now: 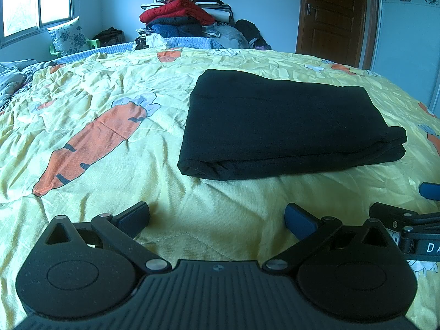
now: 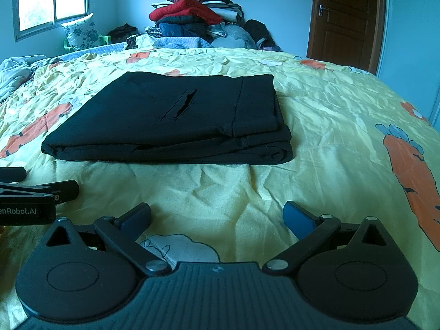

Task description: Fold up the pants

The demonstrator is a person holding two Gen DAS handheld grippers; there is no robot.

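The black pants (image 1: 286,126) lie folded into a compact layered rectangle on the yellow carrot-print bedspread (image 1: 110,88), a pocket slit showing on top. The fold looks finished. Both tools sit near its front edge, clear of the cloth — the left hand-held gripper (image 1: 217,218) and the right hand-held gripper (image 2: 217,217) each spread apart, holding nothing. The risk now: a careless finger snagging the near edge would drag the layers askew.

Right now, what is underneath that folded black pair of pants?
The folded black pants lie on a wrinkled yellow quilt with orange carrot prints, which shows all around them. The patch of quilt directly beneath is covered, so anything printed there cannot be seen.
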